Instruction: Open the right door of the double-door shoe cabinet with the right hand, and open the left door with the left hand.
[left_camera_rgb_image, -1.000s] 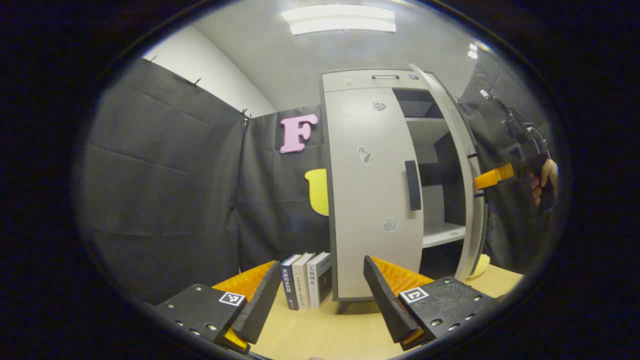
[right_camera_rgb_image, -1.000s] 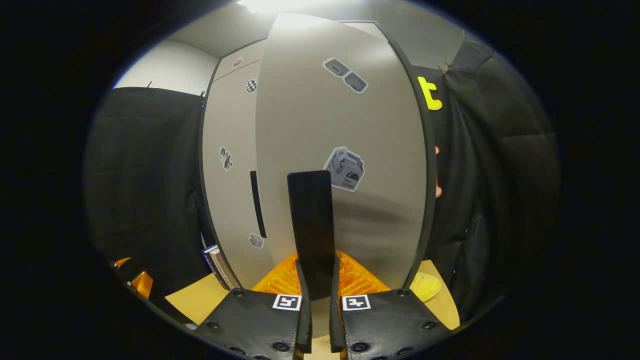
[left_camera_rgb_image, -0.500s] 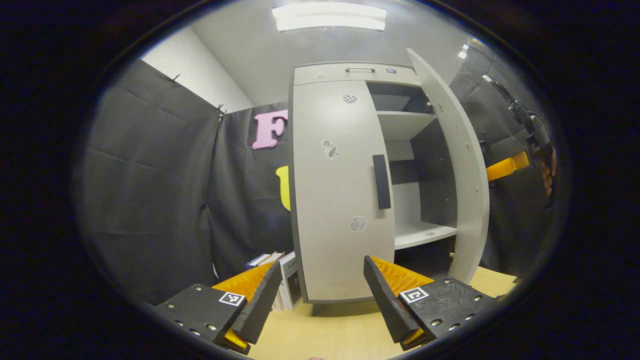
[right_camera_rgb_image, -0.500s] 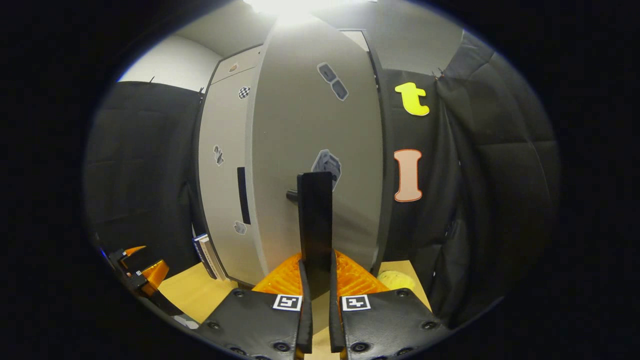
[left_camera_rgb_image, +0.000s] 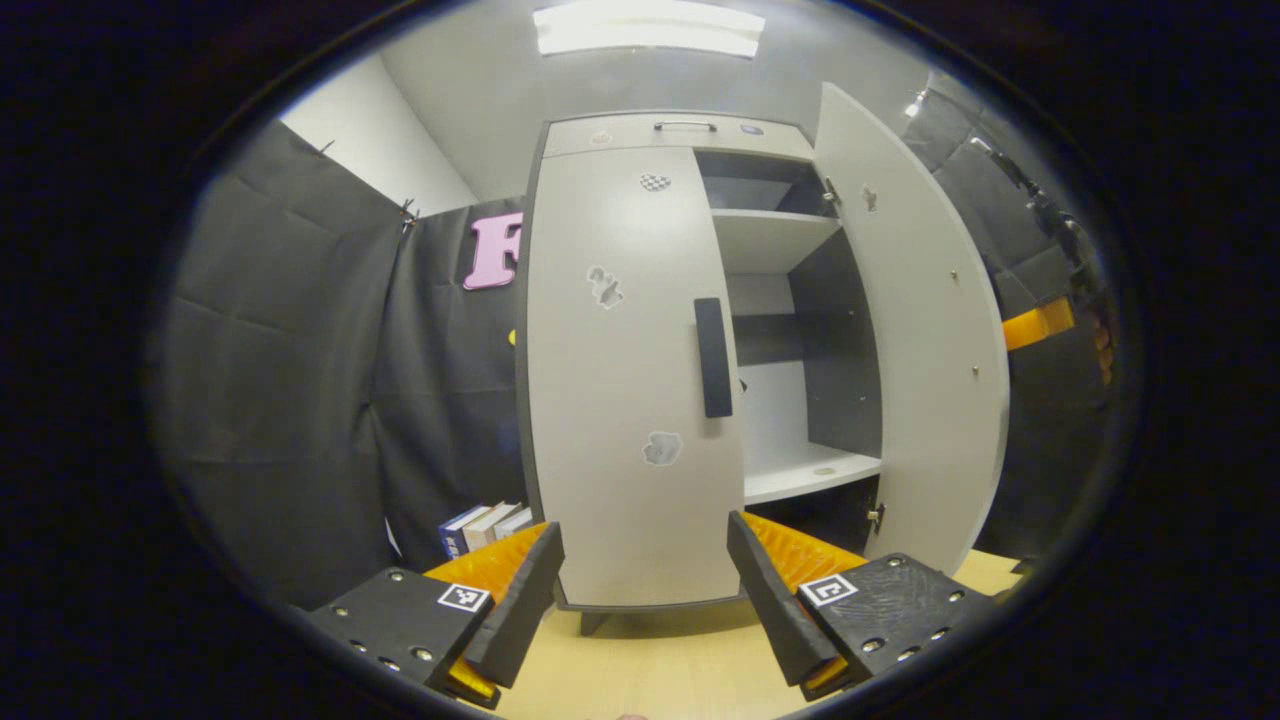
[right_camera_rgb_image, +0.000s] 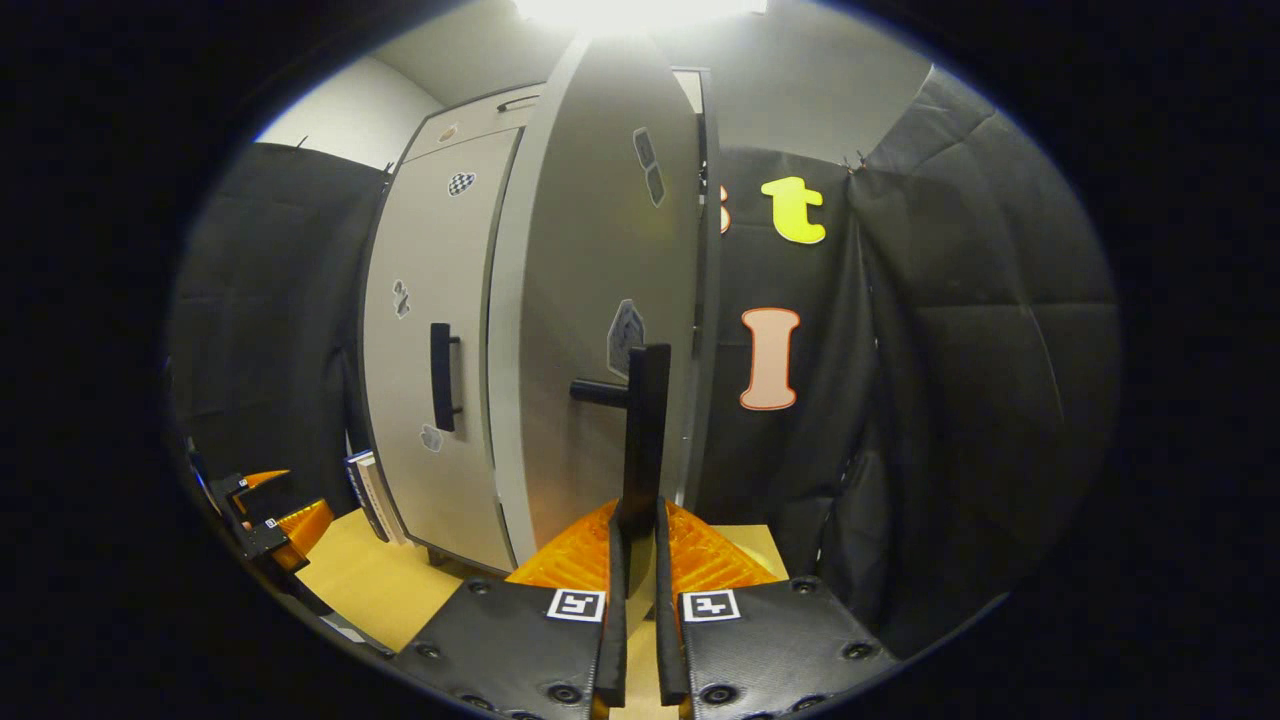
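Standing wide open, right door (left_camera_rgb_image: 920, 330); left door (left_camera_rgb_image: 625, 380) seemingly closed.

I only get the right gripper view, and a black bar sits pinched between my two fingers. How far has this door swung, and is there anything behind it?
Observer: In the left gripper view the right door stands wide open, baring white shelves that look empty.
Operator: Is the other gripper on its door?
Observer: No. The left gripper is open, short of the shut left door, its fingers on either side of the door's lower edge in the image.
Operator: What should it grab?
Observer: The black handle on the left door, above its fingers, likely next.
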